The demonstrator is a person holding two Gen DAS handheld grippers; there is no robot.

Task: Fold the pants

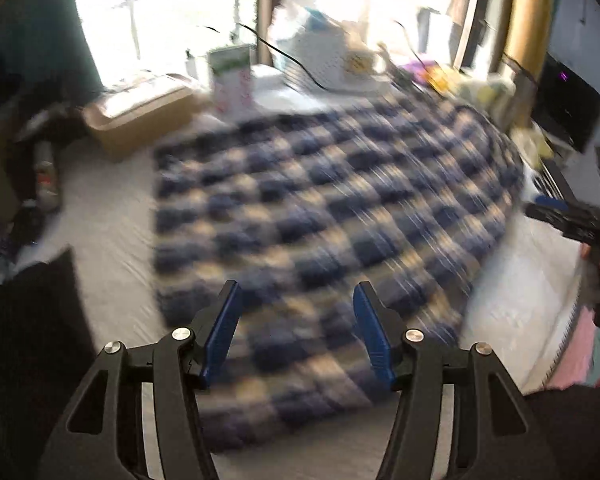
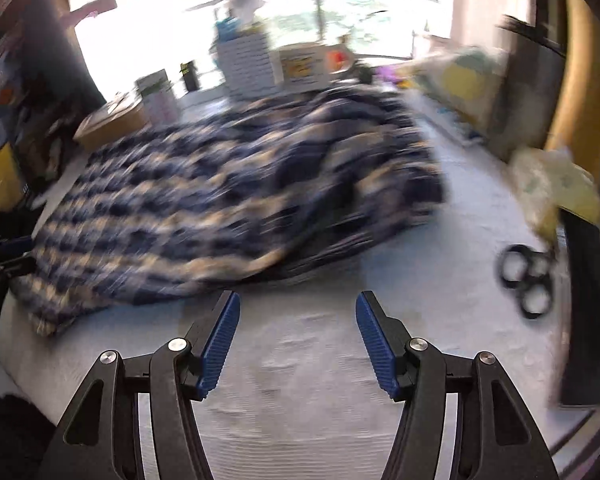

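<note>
Both grippers gape empty; pants [image 2: 228,184] edge borders bare sheet [image 2: 308,360]

Both wrist cameras tilt down toward twelve o'clock at bright windows. The left looks closely onto the plaid pants [image 1: 320,208]; the right sees them [image 2: 228,200] toward ten o'clock. Both are blurred.

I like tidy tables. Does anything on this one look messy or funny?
Yes. The checked pants lie in a rumpled heap on the white table, bunched up at their right end instead of flat. Black scissors sit alone near the right edge. Both pictures are blurry, so small things are hard to judge.
</note>
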